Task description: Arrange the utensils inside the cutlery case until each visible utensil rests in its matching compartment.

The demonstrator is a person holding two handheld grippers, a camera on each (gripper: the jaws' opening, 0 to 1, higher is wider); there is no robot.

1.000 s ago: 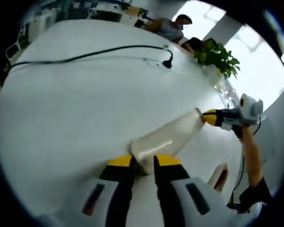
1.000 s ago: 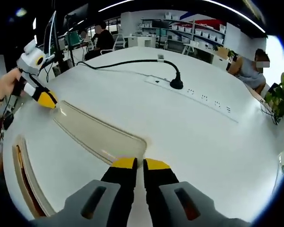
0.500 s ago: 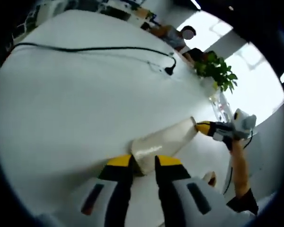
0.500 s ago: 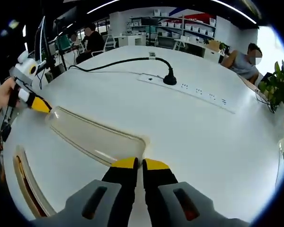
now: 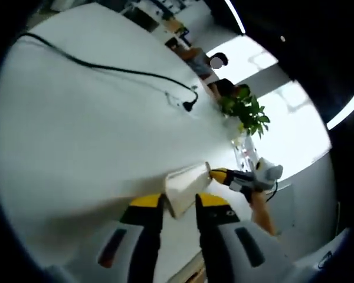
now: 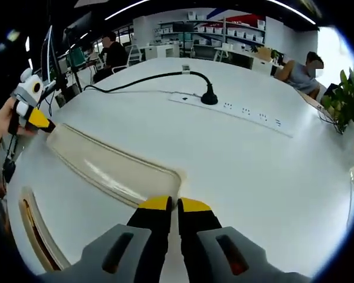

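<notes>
In the right gripper view, the left gripper [image 6: 40,119] sits at the left edge, its yellow tips clamped on the far end of a long translucent lid [image 6: 109,171]. The lid runs diagonally across the white counter [image 6: 242,171] from there down to bottom centre, where the right gripper [image 6: 171,206] has its jaws pinched on the near end. The cutlery case [image 6: 35,233] lies at lower left, a curved rim with a dark interior; its contents cannot be made out. A power strip [image 6: 236,110] with a black cable [image 6: 147,79] crosses the upper counter.

In the left gripper view, the lid [image 5: 186,186] appears foreshortened at centre, with the right gripper [image 5: 219,175] just right of it.
</notes>
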